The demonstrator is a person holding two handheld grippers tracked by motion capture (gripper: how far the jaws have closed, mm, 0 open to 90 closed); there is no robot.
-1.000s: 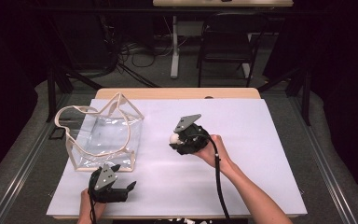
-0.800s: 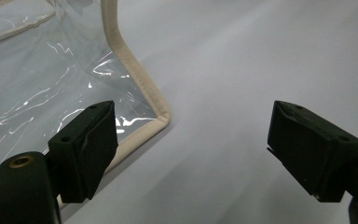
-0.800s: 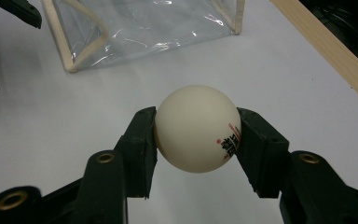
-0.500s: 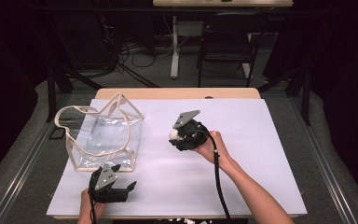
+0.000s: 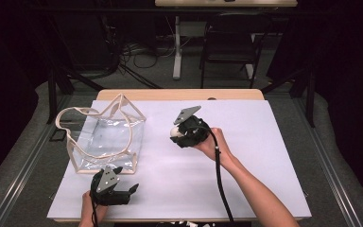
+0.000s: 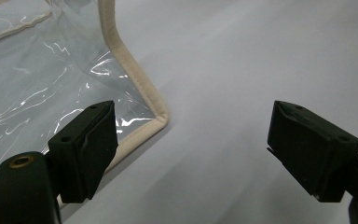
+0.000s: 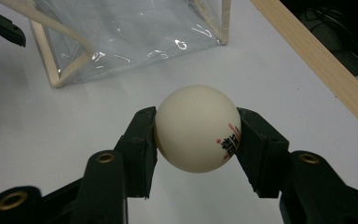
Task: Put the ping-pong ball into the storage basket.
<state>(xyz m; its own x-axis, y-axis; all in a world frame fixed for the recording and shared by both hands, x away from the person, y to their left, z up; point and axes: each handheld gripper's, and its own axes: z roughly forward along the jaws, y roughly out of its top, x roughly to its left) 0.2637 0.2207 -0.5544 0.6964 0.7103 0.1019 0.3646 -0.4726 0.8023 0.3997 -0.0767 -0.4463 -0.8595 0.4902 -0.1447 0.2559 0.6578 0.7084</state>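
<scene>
white table cover [image 5: 246, 179], dark chair [image 5: 227, 47], floor cables [image 5: 142, 52]

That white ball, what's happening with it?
A person holds a gripper in each hand. The right gripper is pinching the white ball between its fingers, above the white table. The left gripper waits open beside a corner of the clear bag, which stands on the table, its top open.

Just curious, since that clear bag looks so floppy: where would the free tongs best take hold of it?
Probably the stiff beige trim near the clear bag's corner, not the slippery film. The open left tongs sit beside that corner, so coming from that near side, one pad either side of the trim, looks simplest.
</scene>
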